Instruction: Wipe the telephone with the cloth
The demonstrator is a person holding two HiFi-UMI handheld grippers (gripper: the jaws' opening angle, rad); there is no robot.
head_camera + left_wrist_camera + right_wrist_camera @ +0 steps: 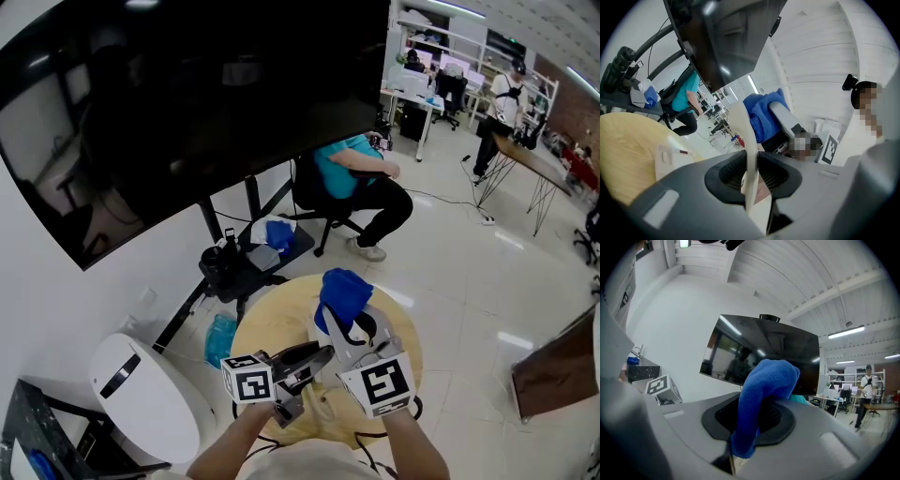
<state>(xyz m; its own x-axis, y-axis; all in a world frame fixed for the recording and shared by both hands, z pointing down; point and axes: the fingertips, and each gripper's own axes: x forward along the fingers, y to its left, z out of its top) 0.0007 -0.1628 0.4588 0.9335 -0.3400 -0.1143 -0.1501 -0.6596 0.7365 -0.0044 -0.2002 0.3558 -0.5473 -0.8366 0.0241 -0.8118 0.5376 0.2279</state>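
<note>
Bright, even overhead light from ceiling tube [846,332]. Glare on floor [450,272], reflections in screen [187,112]. Gripper views fisheye, dark corners. Telephone handset [749,154] blurred.

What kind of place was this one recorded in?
Probably an open-plan office or lab: a large dark screen on a stand, desks with monitors behind, and a person seated in an office chair.
</note>
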